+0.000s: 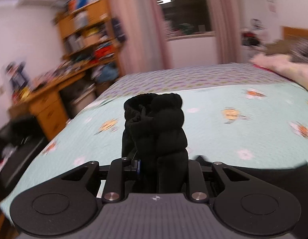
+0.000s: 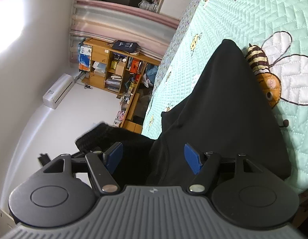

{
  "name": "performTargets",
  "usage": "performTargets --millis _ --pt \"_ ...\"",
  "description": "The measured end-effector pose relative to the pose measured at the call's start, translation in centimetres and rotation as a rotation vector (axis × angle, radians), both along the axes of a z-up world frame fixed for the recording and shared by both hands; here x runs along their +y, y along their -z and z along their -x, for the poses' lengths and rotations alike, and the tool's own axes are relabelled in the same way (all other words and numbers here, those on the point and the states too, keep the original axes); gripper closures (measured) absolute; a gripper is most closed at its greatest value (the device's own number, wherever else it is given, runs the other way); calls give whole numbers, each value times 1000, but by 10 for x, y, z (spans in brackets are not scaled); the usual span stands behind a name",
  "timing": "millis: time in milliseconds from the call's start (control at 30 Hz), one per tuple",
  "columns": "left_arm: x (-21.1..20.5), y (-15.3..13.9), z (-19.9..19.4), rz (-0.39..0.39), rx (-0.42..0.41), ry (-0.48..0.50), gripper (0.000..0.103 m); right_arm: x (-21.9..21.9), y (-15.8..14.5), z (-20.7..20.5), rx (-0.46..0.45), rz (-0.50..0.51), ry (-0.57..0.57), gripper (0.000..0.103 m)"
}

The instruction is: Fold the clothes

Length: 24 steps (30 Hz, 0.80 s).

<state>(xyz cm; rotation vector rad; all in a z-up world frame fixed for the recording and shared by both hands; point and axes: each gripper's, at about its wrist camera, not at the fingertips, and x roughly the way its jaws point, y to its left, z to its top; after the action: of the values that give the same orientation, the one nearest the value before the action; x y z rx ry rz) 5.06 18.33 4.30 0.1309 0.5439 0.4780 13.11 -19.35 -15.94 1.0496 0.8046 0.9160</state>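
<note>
- Left gripper: its jaws are drawn close together and pinch a bunched fold of black clothing. The bundle rises straight ahead from between the fingers, with its long axis along the line the gripper points.
- The far end of that bundle shows a ribbed, gathered band curled into a ring, and the cloth below it is puffed in soft rolls.
- The fingertips are buried in the dark cloth, so the pads cannot be made out except for a sliver of blue on the left side.
- Right gripper: its blue pads stand wide apart, with black cloth lying between them. Neither pad can be seen pressing on it.
- From this gripper the garment runs forward and tapers to a point ahead. It lies flat on the quilt, which is mint green and printed with bees.
- To the left, a ribbed edge of the cloth lifts off beyond the bed's side.
- Beyond the bed, the left view is smeared by blur: a wooden shelf and pink curtains show only roughly.
</note>
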Motion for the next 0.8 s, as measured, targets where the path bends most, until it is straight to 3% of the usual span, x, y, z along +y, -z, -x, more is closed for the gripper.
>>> performTargets --millis 133,300,433,567,700,800 --pt "-72 29 -6 -157 54 154 77 -4 5 -1 11 -12 9 33" --pt "-147 107 -15 -320 216 342 77 -8 12 -3 25 -17 12 33" --pt "-175 157 -9 -452 275 384 77 -7 17 -6 48 -33 3 33" --pt "-182 166 -5 -492 255 373 77 2 12 -16 54 -34 -35 21" --pt "-179 164 -4 -467 233 360 77 32 -1 -40 63 46 -122 20" --pt "-182 169 -2 -498 233 361 76 58 -8 -65 102 90 -183 18"
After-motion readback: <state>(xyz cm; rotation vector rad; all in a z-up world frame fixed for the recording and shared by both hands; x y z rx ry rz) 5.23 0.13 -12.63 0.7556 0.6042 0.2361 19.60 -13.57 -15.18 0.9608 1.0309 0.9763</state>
